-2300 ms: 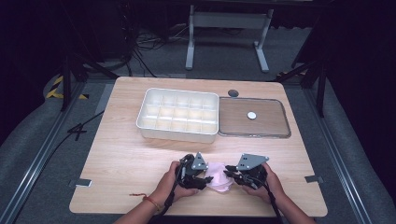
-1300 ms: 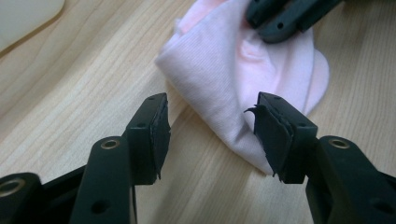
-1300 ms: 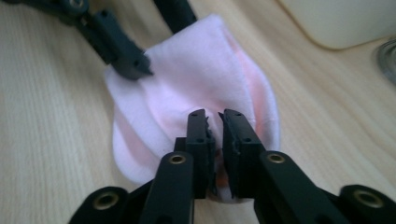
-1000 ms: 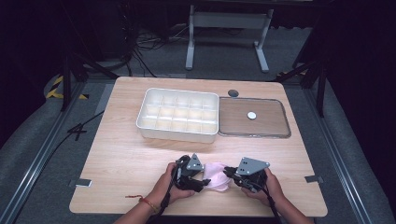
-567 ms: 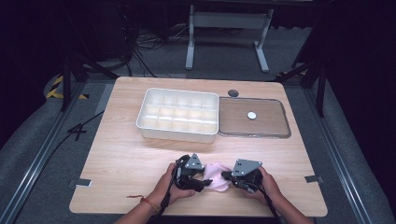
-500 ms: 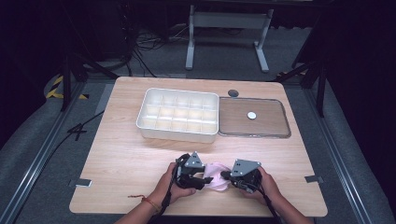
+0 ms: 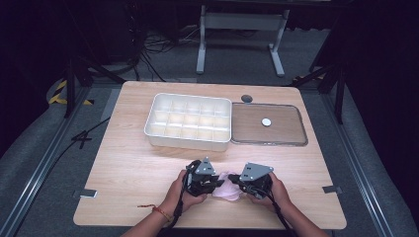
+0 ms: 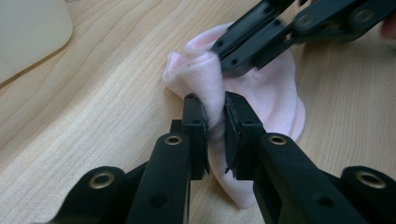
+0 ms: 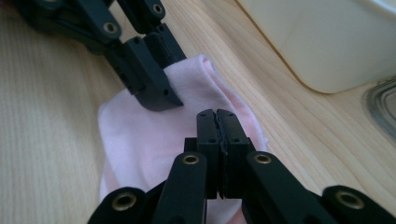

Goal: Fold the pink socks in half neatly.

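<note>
A small pink cloth lies bunched on the wooden table near its front edge, between my two grippers. My left gripper comes in from the left and is shut on a raised fold of the cloth, which is pinched between its pads. My right gripper comes in from the right. Its jaws are pressed together on the cloth's upper edge. In the left gripper view the right gripper clamps the top of the same fold. The left gripper shows just beyond my right gripper.
A white tray with several compartments stands mid-table, and its corner is close behind the cloth. Right of it lies a flat clear lid with a small white disc on it. A dark round cap sits behind.
Both hands drifted slightly toward the front edge. The right gripper moved left, closer to the left one, and the cloth bunched between them.
</note>
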Tool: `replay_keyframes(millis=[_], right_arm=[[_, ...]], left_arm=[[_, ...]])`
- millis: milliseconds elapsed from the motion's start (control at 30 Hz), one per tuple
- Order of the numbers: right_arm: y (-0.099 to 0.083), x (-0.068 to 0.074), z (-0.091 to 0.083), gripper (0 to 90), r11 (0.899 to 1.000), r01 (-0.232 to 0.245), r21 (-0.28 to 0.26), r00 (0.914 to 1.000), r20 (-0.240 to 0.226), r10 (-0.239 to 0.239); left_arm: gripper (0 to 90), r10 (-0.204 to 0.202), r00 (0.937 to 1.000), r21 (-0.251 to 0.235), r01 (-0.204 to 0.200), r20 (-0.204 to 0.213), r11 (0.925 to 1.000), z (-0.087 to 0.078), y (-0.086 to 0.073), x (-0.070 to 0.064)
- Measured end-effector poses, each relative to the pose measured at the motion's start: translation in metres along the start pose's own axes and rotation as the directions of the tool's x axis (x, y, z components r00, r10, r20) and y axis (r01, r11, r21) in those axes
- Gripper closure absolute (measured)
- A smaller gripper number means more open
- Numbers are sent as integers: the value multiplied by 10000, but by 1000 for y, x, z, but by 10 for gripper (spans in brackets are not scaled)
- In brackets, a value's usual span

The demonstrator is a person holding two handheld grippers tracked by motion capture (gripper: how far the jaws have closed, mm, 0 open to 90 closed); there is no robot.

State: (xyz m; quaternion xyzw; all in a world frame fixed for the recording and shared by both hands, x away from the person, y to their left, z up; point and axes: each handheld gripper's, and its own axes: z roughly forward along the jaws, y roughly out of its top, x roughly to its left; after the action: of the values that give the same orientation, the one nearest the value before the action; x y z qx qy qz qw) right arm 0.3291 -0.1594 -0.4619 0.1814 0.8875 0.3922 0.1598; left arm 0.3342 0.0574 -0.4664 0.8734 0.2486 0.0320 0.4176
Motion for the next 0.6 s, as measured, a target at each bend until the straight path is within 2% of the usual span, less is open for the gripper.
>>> replay_keyframes(millis=[33,100,233,333,433,600], right_arm=[[-1,0,8,894,9998,-97,146,9999,-91,99],[-1,0,12,894,9996,-63,270,9999,-89,66],[-2,-1,16,895,9995,-271,175,9996,-93,272],[-2,1,17,894,9997,-157,170,9999,8,157],[-2,0,15,890,9997,-194,142,9998,-3,194],[-1,1,-6,851,9999,99,31,9992,-395,-97]], left_arm=[[786,67,9999,1,-67,-78,10000,-1,0,-1],[779,64,9999,-184,-66,-85,9998,-2,0,-2],[793,92,9999,-281,-96,-140,9996,-3,1,-3],[811,88,9996,-273,-95,-253,9996,-2,2,-3],[825,71,9994,-241,-79,-348,9997,-3,2,-3],[828,36,9992,-225,-44,-388,9997,-6,3,-1]])
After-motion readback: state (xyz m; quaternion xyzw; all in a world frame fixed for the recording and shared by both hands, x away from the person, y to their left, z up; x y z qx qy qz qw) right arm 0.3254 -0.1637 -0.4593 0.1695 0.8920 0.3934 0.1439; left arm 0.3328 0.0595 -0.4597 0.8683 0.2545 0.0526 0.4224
